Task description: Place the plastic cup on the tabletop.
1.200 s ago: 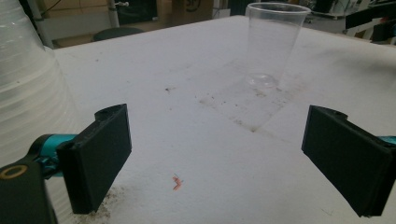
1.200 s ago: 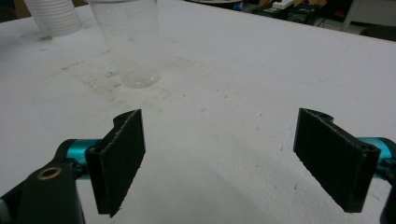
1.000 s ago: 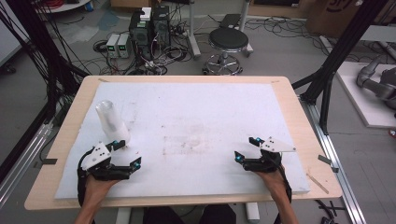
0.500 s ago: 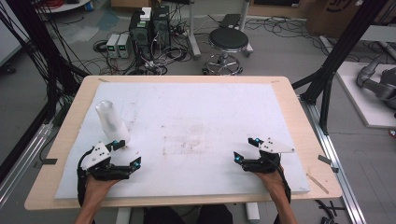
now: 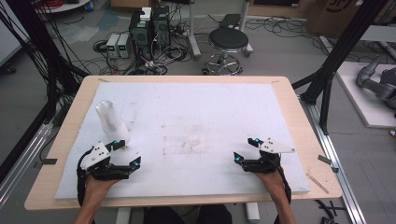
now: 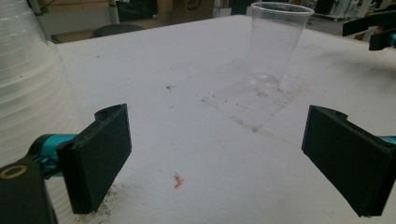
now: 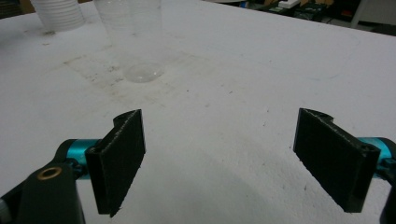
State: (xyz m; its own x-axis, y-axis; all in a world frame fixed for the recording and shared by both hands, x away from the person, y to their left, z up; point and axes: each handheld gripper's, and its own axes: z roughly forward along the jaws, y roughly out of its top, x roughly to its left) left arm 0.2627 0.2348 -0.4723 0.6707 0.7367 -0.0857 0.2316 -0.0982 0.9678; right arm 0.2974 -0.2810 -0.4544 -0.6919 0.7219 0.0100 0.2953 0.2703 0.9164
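Observation:
A stack of clear plastic cups (image 5: 112,122) stands upright on the left of the white board (image 5: 224,102). My left gripper (image 5: 127,153) rests right beside its base, open, with nothing between the jaws. In the left gripper view the stack (image 6: 28,84) looms at the left, beside the left jaw of that gripper (image 6: 215,158). A single clear cup (image 6: 275,42) stands upright farther off, near the board's middle (image 5: 194,137). My right gripper (image 5: 243,149) lies at the front right, open and empty (image 7: 219,158), facing the single cup (image 7: 133,37) and the distant stack (image 7: 58,14).
The white board lies on a wooden table (image 5: 299,121); its middle is stained. A tiny red scrap (image 6: 178,181) lies between the left jaws. Behind the table are a stool (image 5: 229,42), computer boxes (image 5: 149,25) and cables. Black frame posts (image 5: 327,79) stand at both sides.

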